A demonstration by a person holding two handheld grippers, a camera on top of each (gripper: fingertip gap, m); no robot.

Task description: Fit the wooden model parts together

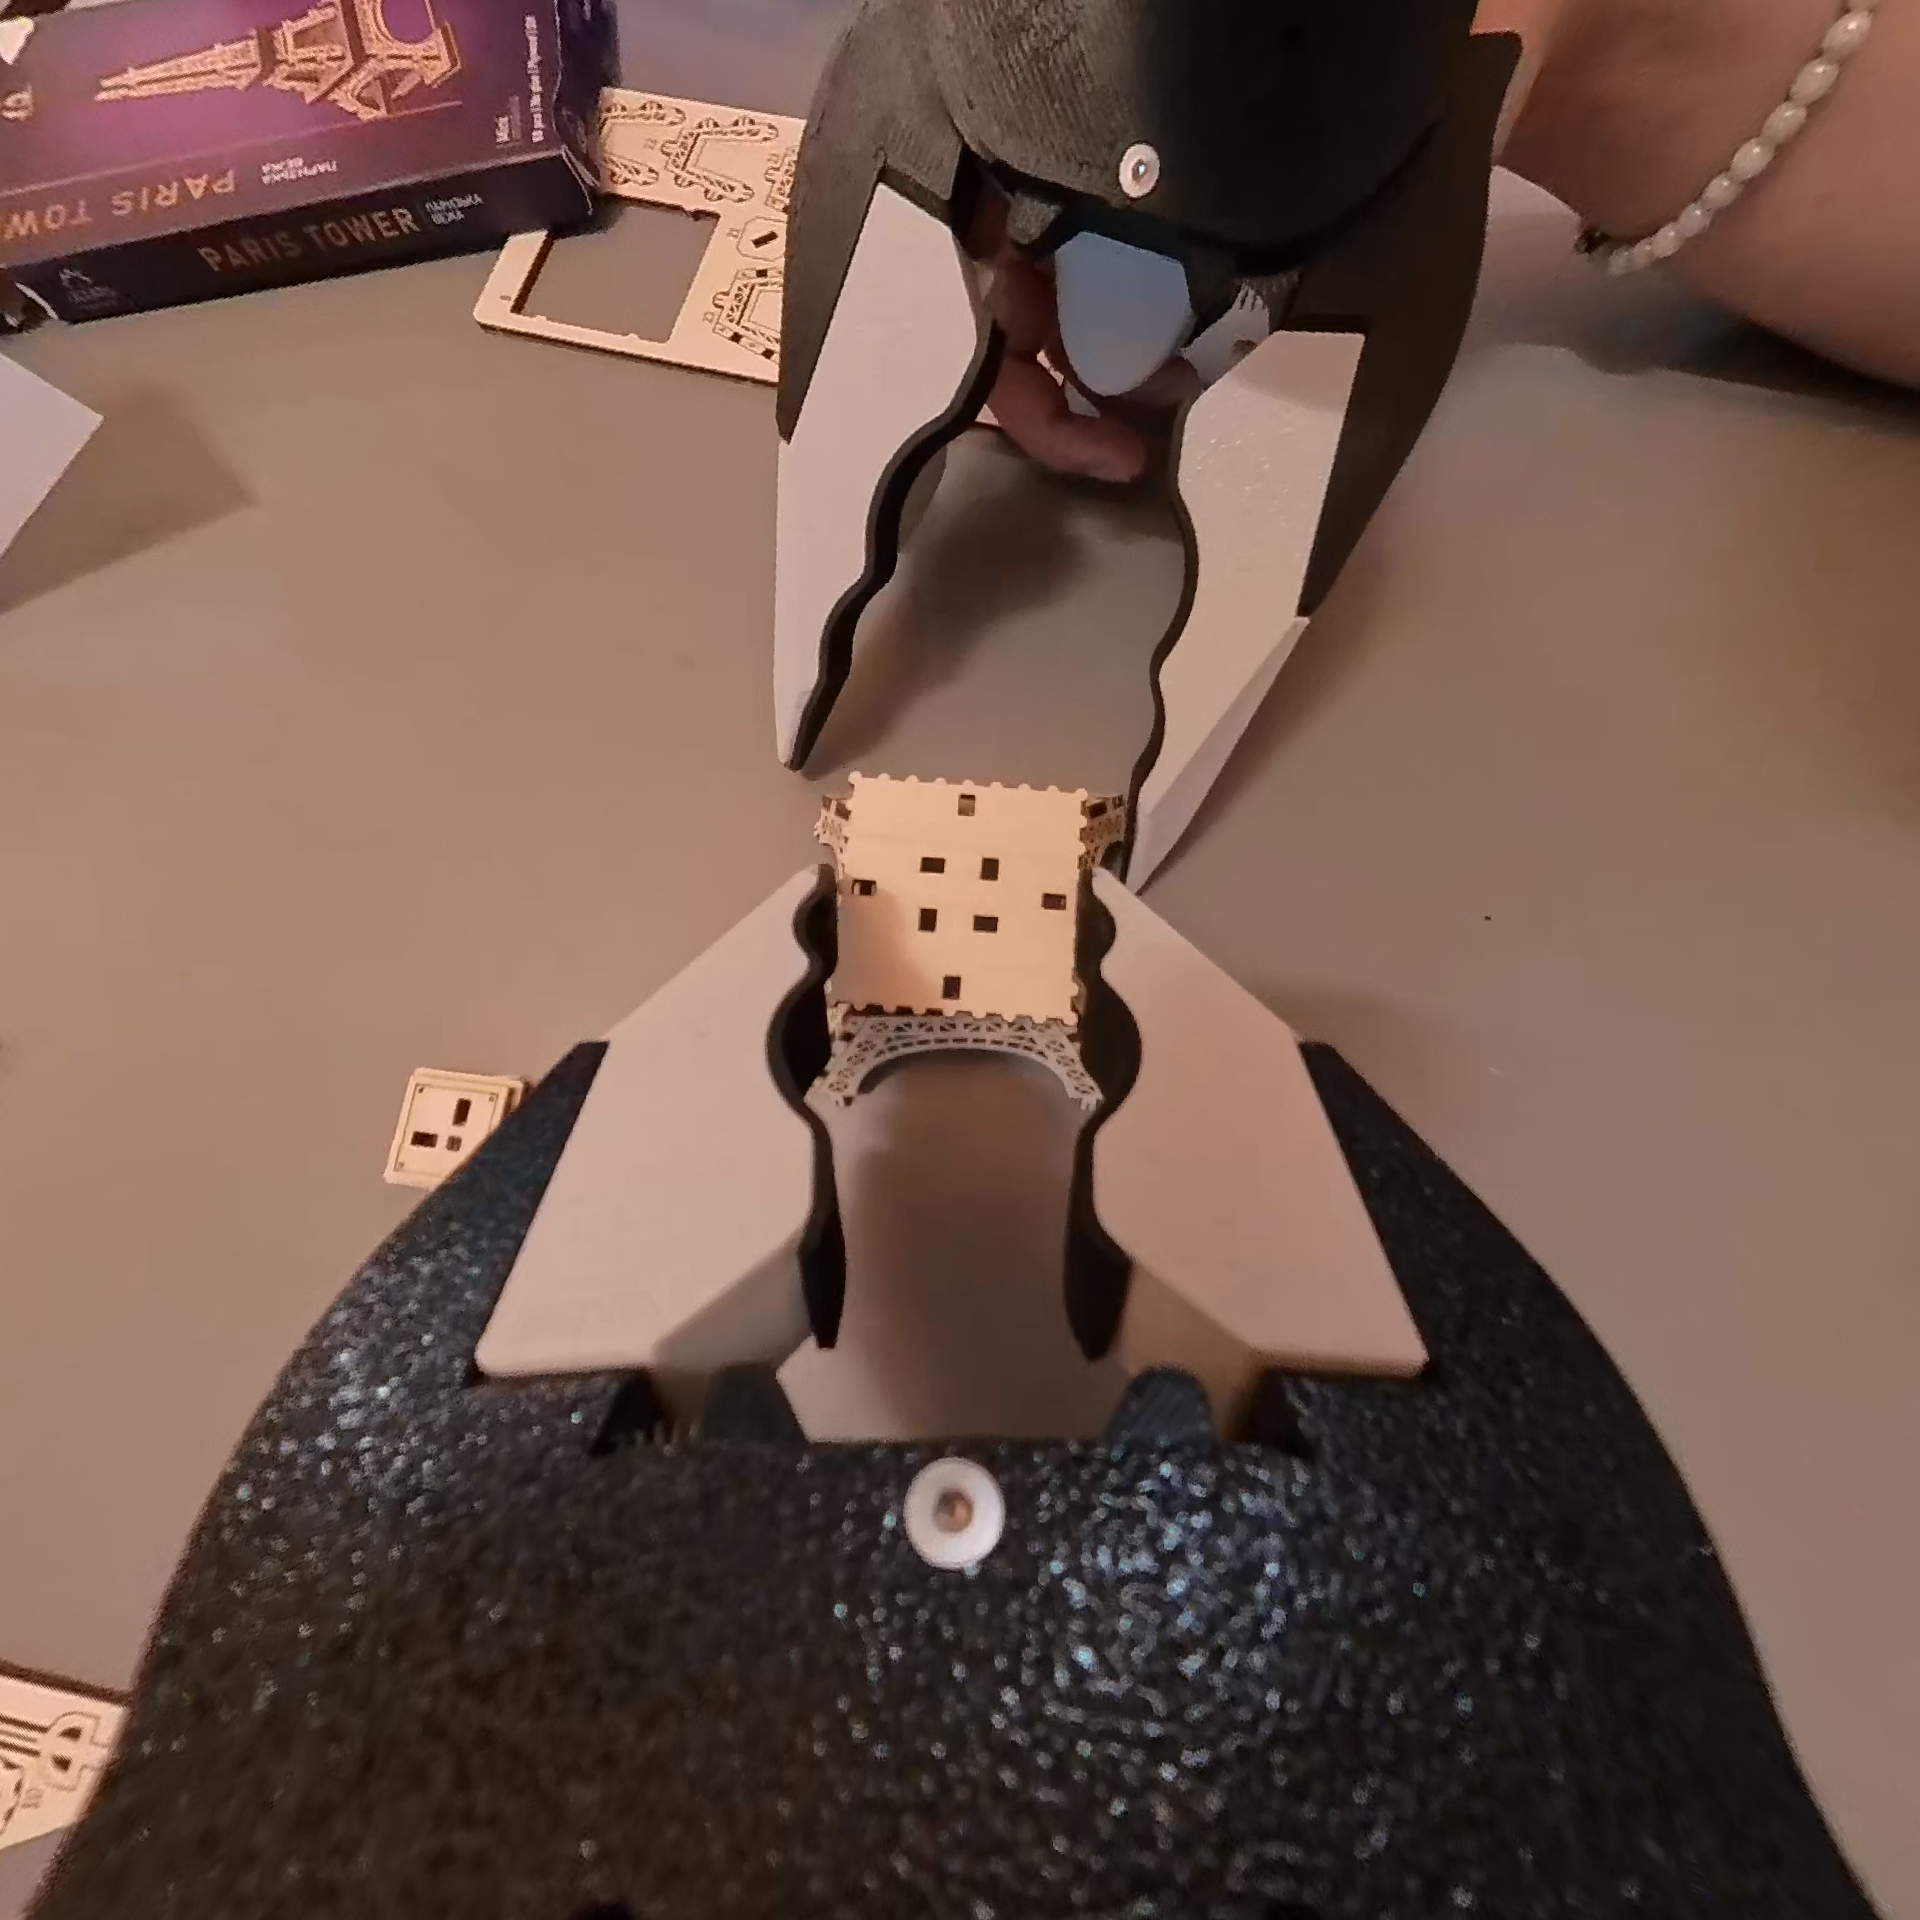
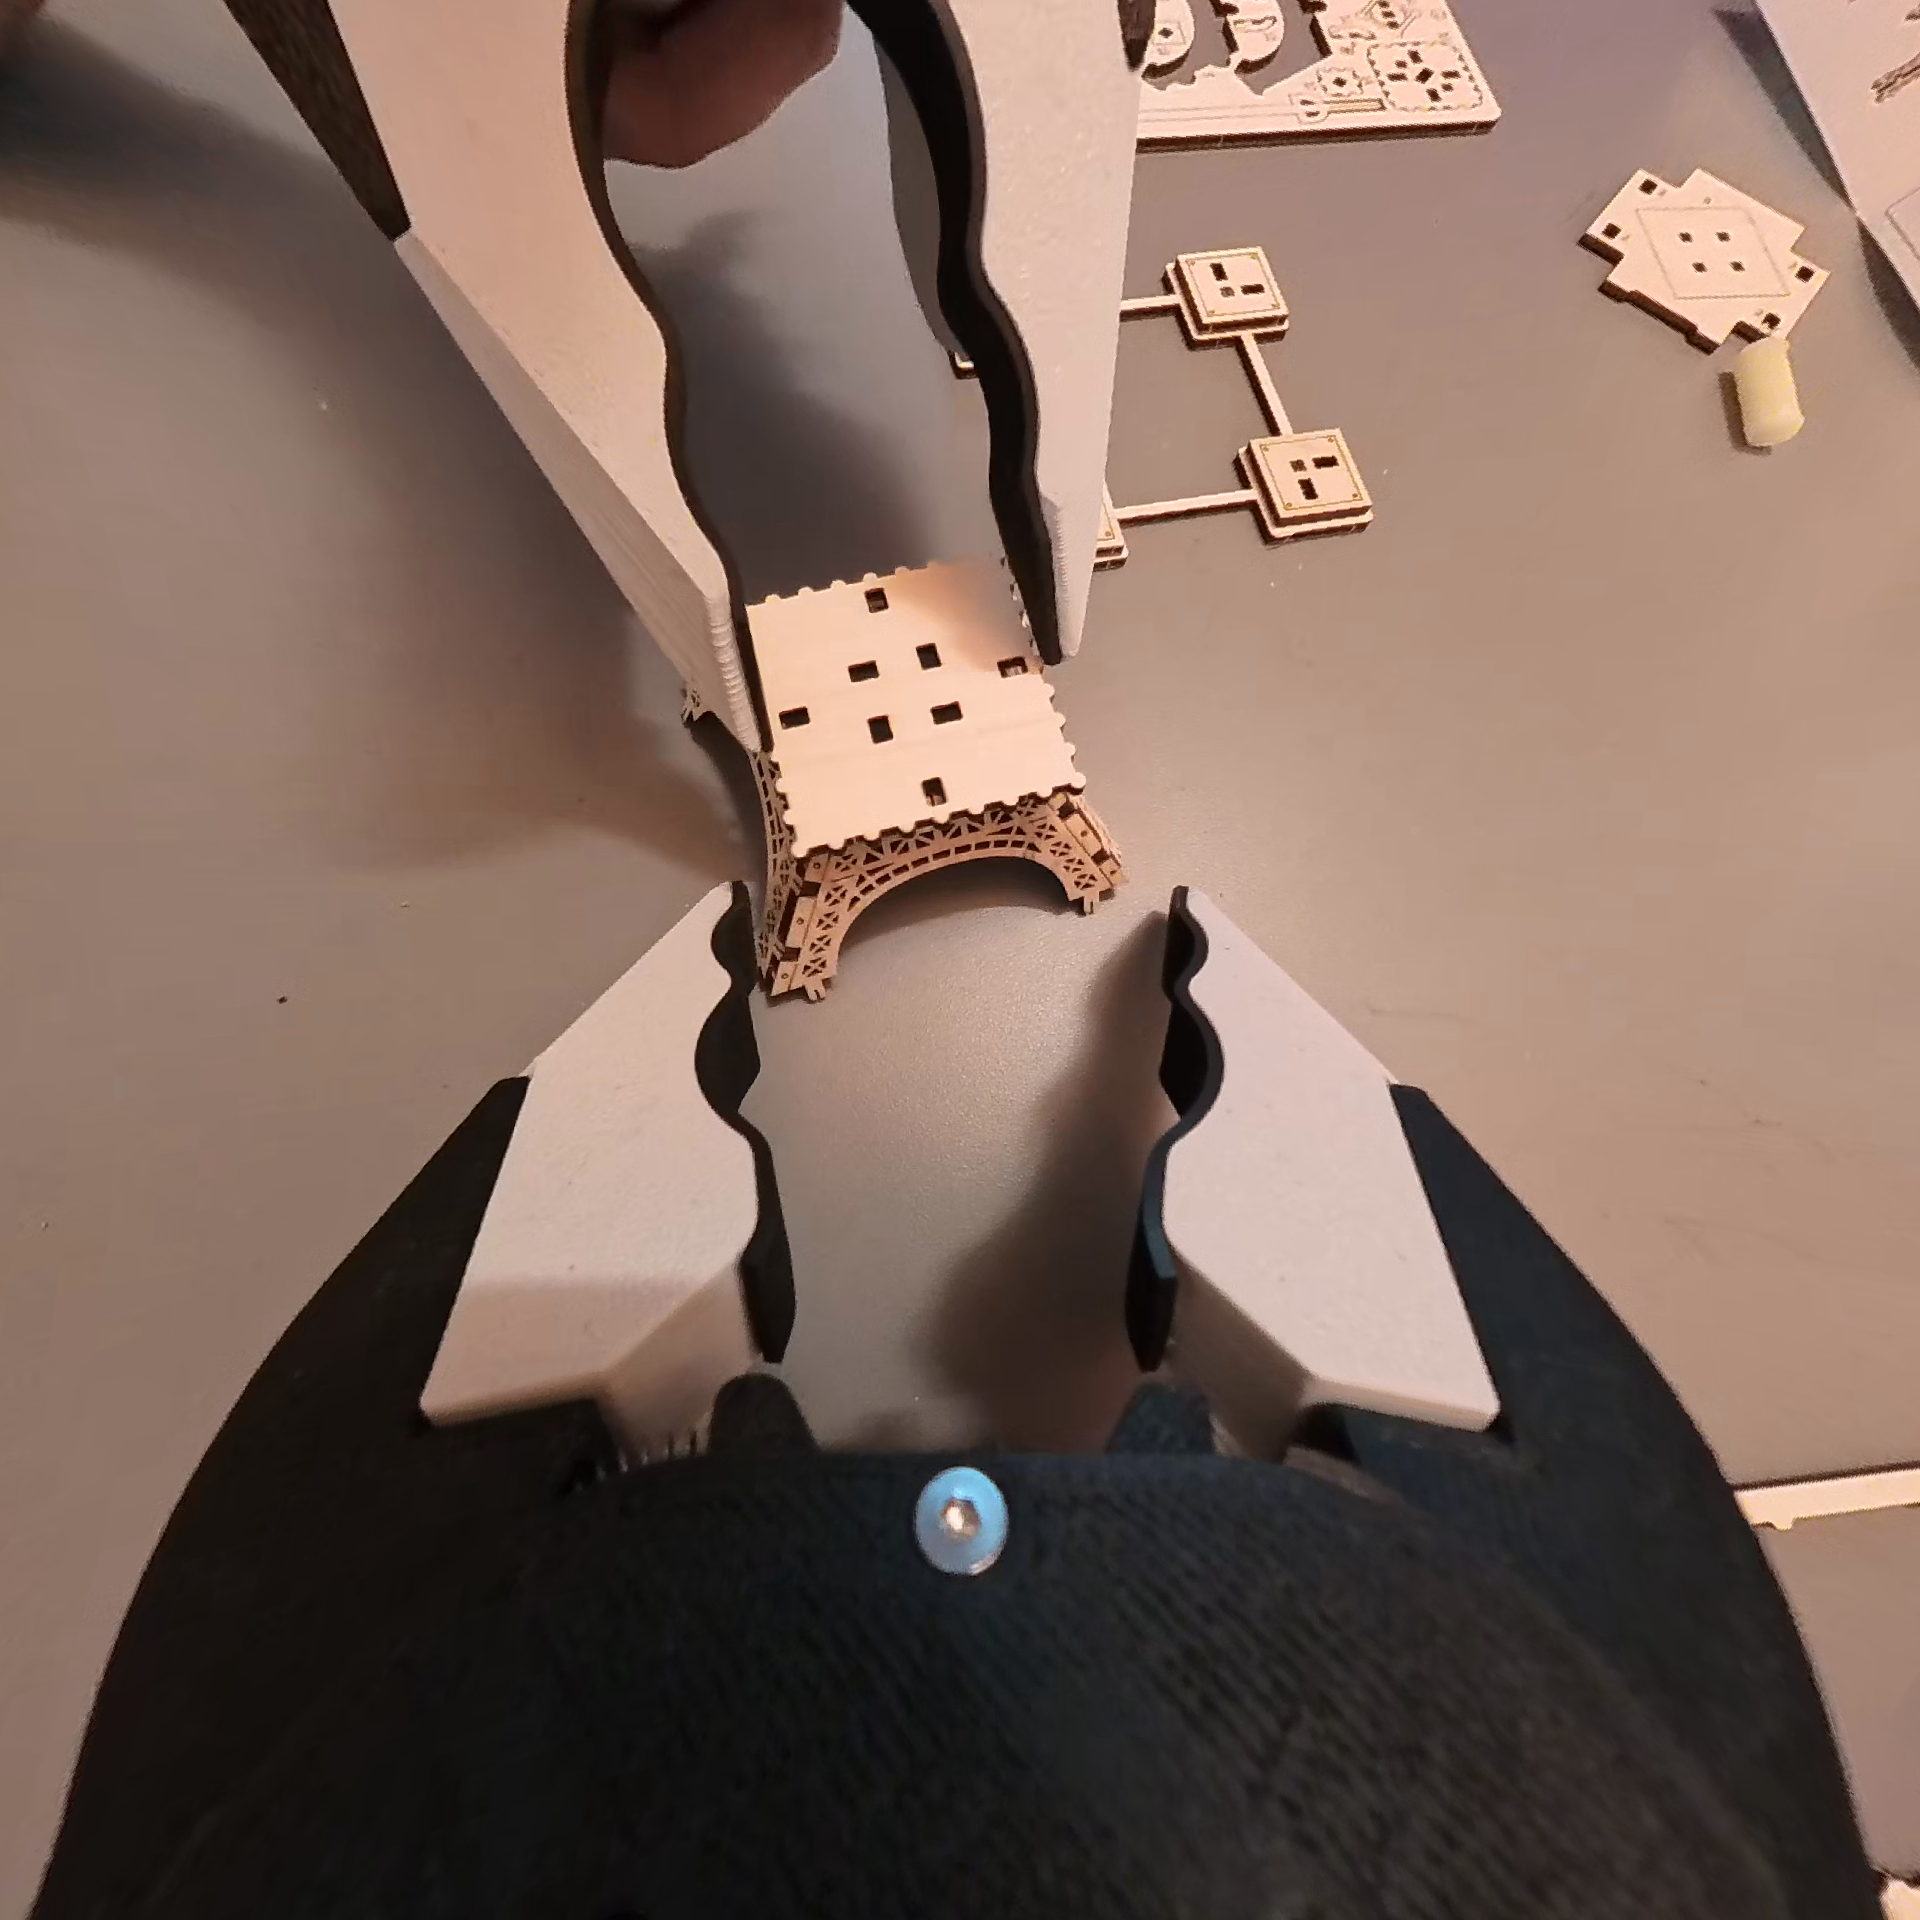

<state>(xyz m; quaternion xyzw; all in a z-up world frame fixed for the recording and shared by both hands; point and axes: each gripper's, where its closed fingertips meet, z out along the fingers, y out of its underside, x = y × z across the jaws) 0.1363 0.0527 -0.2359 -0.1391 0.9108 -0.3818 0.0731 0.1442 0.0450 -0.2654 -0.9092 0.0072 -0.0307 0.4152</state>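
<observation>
A wooden tower base (image 1: 966,935) stands on the grey table: a square top plate with several small slots over lattice arch legs. My left gripper (image 1: 961,883) is shut on it, with its fingers on the plate's two sides. In the right wrist view the base (image 2: 914,727) is just beyond my right gripper (image 2: 956,899), which is open and empty; its left fingertip (image 2: 732,904) is next to a lattice leg. The left gripper (image 2: 894,681) comes in from the top there. The right gripper (image 1: 966,784) faces mine across the base in the left wrist view.
A purple model box (image 1: 291,135) and a punched-out wooden sheet (image 1: 665,260) lie far left. A small square part (image 1: 447,1127) lies left of my left gripper. Square parts on a sprue (image 2: 1304,483), a cross-shaped plate (image 2: 1704,255) and a pale small cylinder (image 2: 1761,400) lie to the right. An arm with a bead bracelet (image 1: 1745,166) is behind. Only a small space, under 4 cm, lies between the two pairs of fingers. The pale small cylinder (image 2: 1761,400) is about equally far from each gripper, around 20 cm.
</observation>
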